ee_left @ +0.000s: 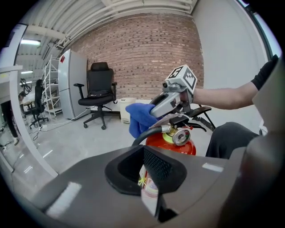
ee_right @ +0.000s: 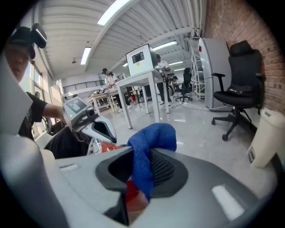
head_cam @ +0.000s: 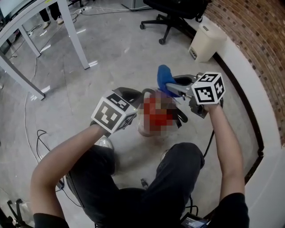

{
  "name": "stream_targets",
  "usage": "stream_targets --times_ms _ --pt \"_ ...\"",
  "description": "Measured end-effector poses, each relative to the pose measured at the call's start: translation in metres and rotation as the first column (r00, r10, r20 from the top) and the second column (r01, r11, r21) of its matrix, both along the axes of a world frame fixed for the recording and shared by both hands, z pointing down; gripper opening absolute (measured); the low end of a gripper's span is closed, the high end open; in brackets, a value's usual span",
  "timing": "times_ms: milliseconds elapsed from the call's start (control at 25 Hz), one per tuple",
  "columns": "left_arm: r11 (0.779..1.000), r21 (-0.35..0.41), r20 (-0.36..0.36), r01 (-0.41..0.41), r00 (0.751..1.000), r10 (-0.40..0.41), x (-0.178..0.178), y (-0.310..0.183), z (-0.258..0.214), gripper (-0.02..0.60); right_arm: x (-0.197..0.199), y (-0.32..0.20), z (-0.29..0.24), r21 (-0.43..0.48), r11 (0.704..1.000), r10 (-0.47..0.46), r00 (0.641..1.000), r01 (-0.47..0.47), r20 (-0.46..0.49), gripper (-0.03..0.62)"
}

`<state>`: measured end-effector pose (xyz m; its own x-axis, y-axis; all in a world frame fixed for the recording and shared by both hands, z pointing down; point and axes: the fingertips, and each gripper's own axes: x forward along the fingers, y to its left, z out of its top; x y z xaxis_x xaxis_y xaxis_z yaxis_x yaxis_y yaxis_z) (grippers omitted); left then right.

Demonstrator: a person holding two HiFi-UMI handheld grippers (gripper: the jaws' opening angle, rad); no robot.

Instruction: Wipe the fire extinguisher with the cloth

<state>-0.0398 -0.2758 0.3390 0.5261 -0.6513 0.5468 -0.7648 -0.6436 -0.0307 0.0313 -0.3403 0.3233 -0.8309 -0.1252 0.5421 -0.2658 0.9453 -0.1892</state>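
The red fire extinguisher (ee_left: 171, 143) stands on the floor between the seated person's knees, with its gauge and black hose facing the left gripper view; in the head view a mosaic patch covers most of it. My right gripper (head_cam: 173, 87) is shut on a blue cloth (head_cam: 164, 76), which hangs over its jaws (ee_right: 149, 147) right above the extinguisher's valve and handle. My left gripper (head_cam: 139, 97) sits against the extinguisher's left side with its jaws shut (ee_left: 149, 180). A pale label shows in the slit under them; whether it is pinched I cannot tell.
A black office chair (head_cam: 173, 13) and a cream bin (head_cam: 207, 41) stand at the back by the brick wall (head_cam: 258, 44). White table legs (head_cam: 75, 35) rise at the left. Cables (head_cam: 40, 133) lie on the floor near the person's left side.
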Motion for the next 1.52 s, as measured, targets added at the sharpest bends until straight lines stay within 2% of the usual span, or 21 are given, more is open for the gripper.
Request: stream_targets --times_ms 200,320,480,600,680,800,880,960,1000,1080,1280,1320,1360,1440,1520 --pt "1.000 0.006 -0.005 -0.020 1.000 0.020 0.008 0.011 -0.002 0.006 -0.011 0.044 -0.053 0.010 0.990 -0.142 0.987 0.142 0.078 0.087" --pt "1.000 0.013 -0.019 -0.020 1.000 0.020 0.009 0.011 -0.005 0.006 -0.022 0.064 -0.055 0.004 0.974 -0.226 0.974 0.226 0.023 0.087" --pt "0.999 0.042 -0.055 -0.012 0.998 0.014 0.006 0.004 -0.014 0.006 -0.030 0.055 -0.030 -0.036 0.975 -0.219 0.974 0.218 -0.051 0.087" --pt "0.994 0.097 -0.068 -0.047 0.996 0.053 0.002 -0.004 -0.028 0.016 -0.034 0.041 -0.022 -0.030 0.980 -0.198 0.978 0.196 -0.068 0.087" --pt "0.987 0.123 -0.065 -0.106 0.991 0.114 0.002 -0.005 -0.038 0.211 -0.041 0.038 -0.019 -0.009 0.976 -0.218 0.972 0.218 -0.087 0.087" --pt "0.967 0.156 -0.018 -0.202 0.978 0.207 0.011 -0.006 -0.051 0.347 -0.050 0.041 -0.021 0.002 0.960 -0.278 0.956 0.279 -0.090 0.087" --pt "0.950 0.168 0.035 -0.262 0.965 0.260 0.021 -0.007 -0.055 0.380 -0.056 0.051 -0.030 -0.010 0.942 -0.335 0.941 0.335 -0.052 0.087" --pt "0.934 0.168 0.076 -0.316 0.949 0.307 0.029 -0.005 -0.056 0.379 -0.061 0.064 -0.038 -0.022 0.921 -0.390 0.921 0.390 -0.019 0.087" --pt "0.928 0.169 0.081 -0.332 0.943 0.322 0.031 -0.004 -0.055 0.357 -0.062 0.069 -0.040 -0.023 0.914 -0.406 0.914 0.406 -0.014 0.087" --pt "0.924 0.175 0.064 -0.340 0.940 0.334 0.034 -0.002 -0.055 0.294 -0.060 0.072 -0.042 -0.015 0.912 -0.411 0.912 0.411 -0.009 0.089" --pt "0.911 0.164 -0.004 -0.377 0.924 0.383 0.040 0.006 -0.058 0.261 -0.045 0.079 -0.052 -0.037 0.919 -0.389 0.918 0.393 0.076 0.101" --pt "0.910 0.157 -0.011 -0.385 0.920 0.391 0.039 0.007 -0.057 0.227 -0.040 0.082 -0.053 -0.049 0.918 -0.388 0.917 0.394 0.093 0.116" --pt "0.910 0.147 -0.018 -0.387 0.919 0.394 0.037 0.008 -0.055 0.204 -0.036 0.085 -0.054 -0.059 0.917 -0.388 0.916 0.395 0.104 0.181" --pt "0.918 0.128 -0.032 -0.377 0.923 0.383 0.032 0.007 -0.051 0.184 -0.030 0.090 -0.053 -0.048 0.921 -0.380 0.920 0.386 0.099 0.196" --pt "0.932 0.116 -0.014 -0.344 0.938 0.347 0.028 0.003 -0.046 0.175 -0.025 0.091 -0.053 0.006 0.935 -0.355 0.932 0.355 0.075 0.196"
